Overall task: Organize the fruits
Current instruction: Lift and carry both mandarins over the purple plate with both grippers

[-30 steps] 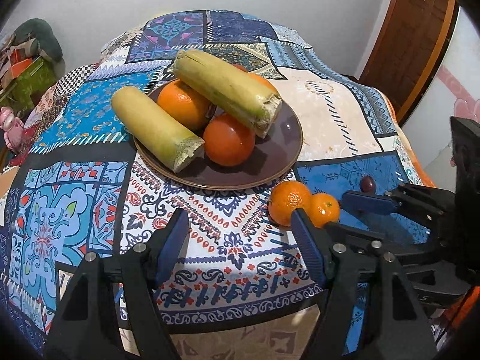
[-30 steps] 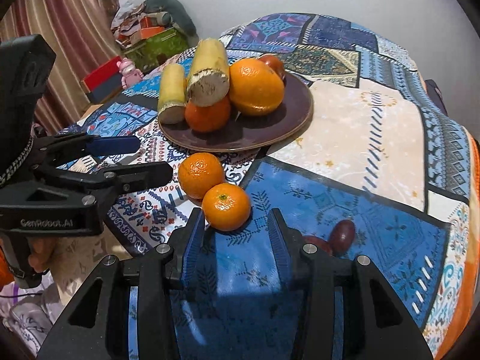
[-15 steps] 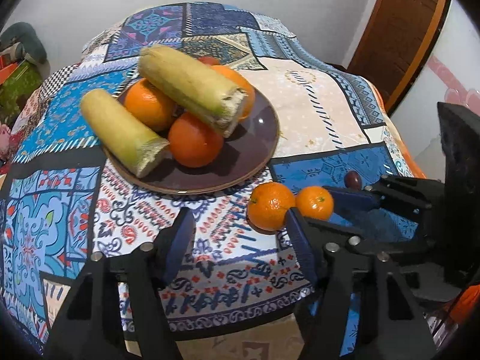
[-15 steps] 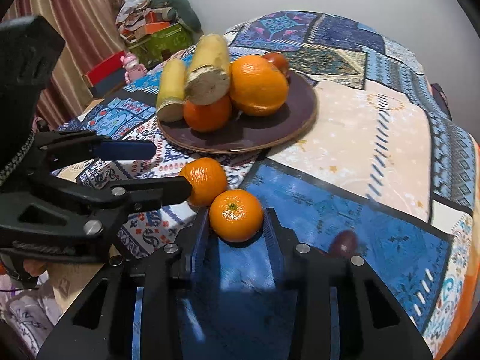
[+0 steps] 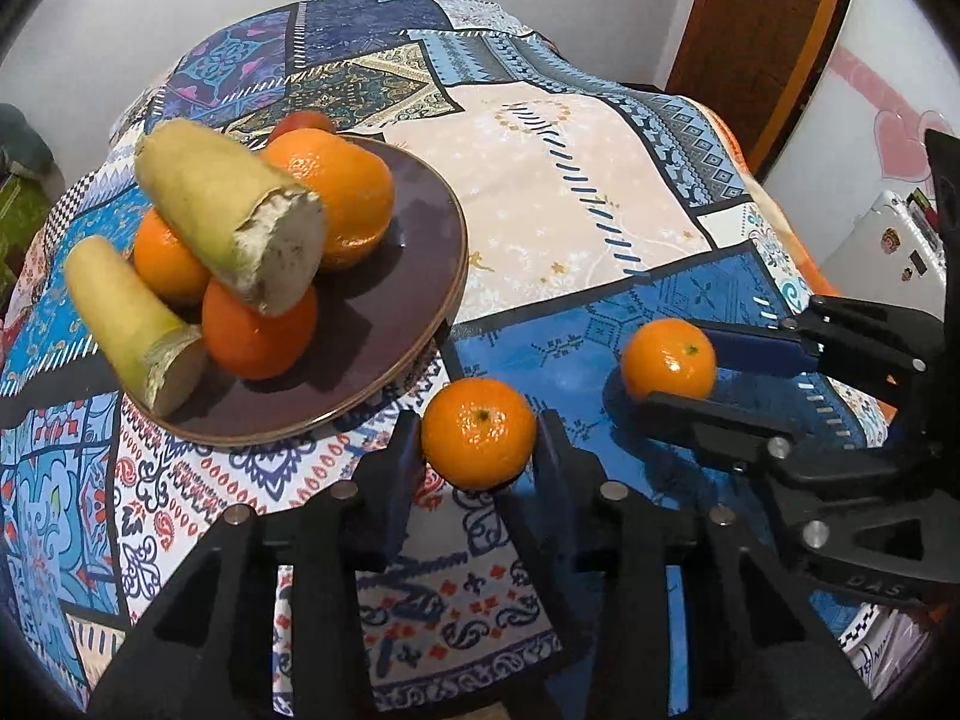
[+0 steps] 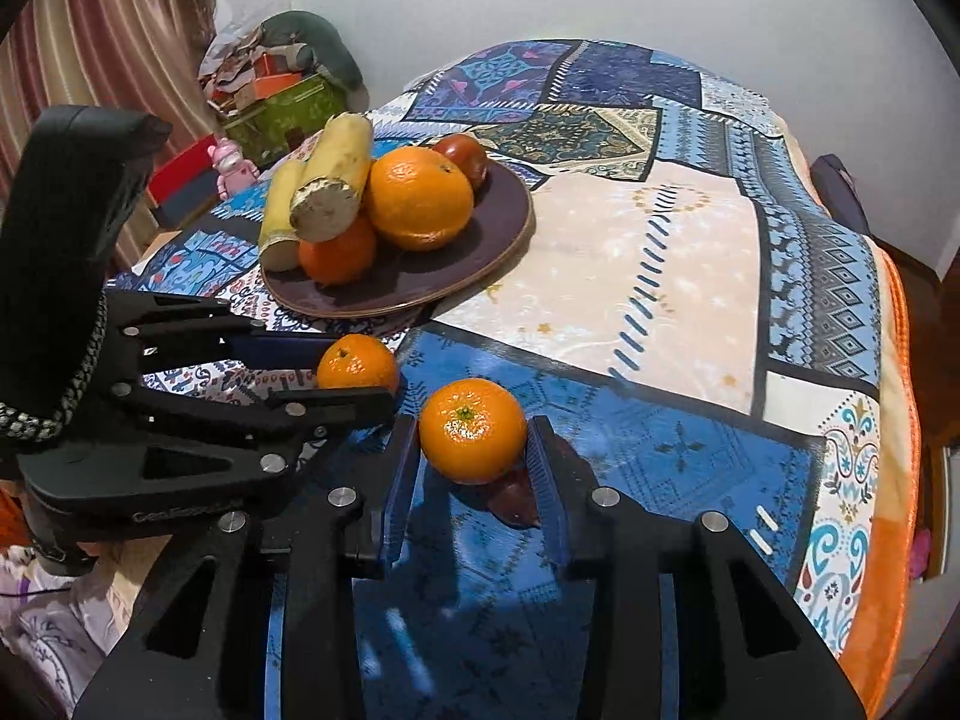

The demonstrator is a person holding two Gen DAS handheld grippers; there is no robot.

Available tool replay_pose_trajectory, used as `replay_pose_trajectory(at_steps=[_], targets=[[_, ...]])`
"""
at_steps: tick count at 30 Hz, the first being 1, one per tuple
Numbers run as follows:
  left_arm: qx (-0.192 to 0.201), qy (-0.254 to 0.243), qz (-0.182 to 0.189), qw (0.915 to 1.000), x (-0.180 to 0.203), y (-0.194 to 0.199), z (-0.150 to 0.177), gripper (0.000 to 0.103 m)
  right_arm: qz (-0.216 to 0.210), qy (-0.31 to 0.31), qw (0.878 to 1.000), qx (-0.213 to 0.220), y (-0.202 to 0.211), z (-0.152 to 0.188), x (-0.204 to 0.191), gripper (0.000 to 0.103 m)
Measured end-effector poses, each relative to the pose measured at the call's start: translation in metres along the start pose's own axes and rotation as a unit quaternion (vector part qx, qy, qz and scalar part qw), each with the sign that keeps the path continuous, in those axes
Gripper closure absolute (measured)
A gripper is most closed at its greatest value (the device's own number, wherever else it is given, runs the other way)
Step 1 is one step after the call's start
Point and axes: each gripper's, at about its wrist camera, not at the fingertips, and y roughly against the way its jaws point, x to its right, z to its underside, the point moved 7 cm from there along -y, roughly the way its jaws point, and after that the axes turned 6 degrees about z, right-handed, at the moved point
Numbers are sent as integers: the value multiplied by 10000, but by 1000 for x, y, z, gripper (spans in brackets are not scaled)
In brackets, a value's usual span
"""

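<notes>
1. Table, patchwork tablecloth (image 5: 600, 228): covered end to end. Its view is shifted against the frames a second ago, both cameras having been brought lower and closer to the loose fruit.

2. Brown plate (image 5: 420, 324): already loaded with two sugarcane pieces (image 5: 234, 210), a large orange (image 5: 342, 180), smaller oranges and a red fruit at the back. Free space is left on the near side of the plate.

3. Right gripper (image 6: 473, 450): a second ago its mandarin lay ahead of the fingertips; now the right mandarin (image 6: 472, 429) is enclosed between the jaws, which are narrowed to roughly the fruit's width. Full contact on both pads cannot be confirmed. A dark date-like fruit (image 6: 510, 498) is partly seen beneath it on the cloth.

4. Left gripper (image 5: 478, 444): earlier held wide with nothing between the fingers; now the left mandarin (image 5: 478, 432) is bracketed by jaws narrowed to its width. Grip firmness cannot be told.

5. Both mandarins are on the blue patch of the cloth, near each other, just in front of the plate rim.

6. Judgement: both approaches are taken as complete and a simultaneous pick-up is set up. Lifting to the plate is not yet done. Rolling of the round fruit is noted as the risk if either closure is loose.
</notes>
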Motion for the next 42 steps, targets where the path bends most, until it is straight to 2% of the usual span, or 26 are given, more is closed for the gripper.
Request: replay_pose_trajectory(at_steps=[4,13,25,32,38,42], targets=[[-1,61,84,9999,-2,4,2,65,-20,-24,10000,53,3,-2,1,69],[463,35,-87,9989,-18,49,8,65,-79,12,9997,215,3,-19,-11,69],[876,662,-324,9934,-92,95,-4,65,-125,82,9994,316,-12,-43,-30,69],[938,827,-361,9915,-115,95,-18,65,-156,171,9994,273,-31,-55,-40,69],[961,766,-386,9917,-120,87,-31,65,-158,152,9995,224,-44,-61,-41,69],[986,899,-331,9905,-127,80,-38,65,-149,122,9997,169,-53,-64,-40,69]])
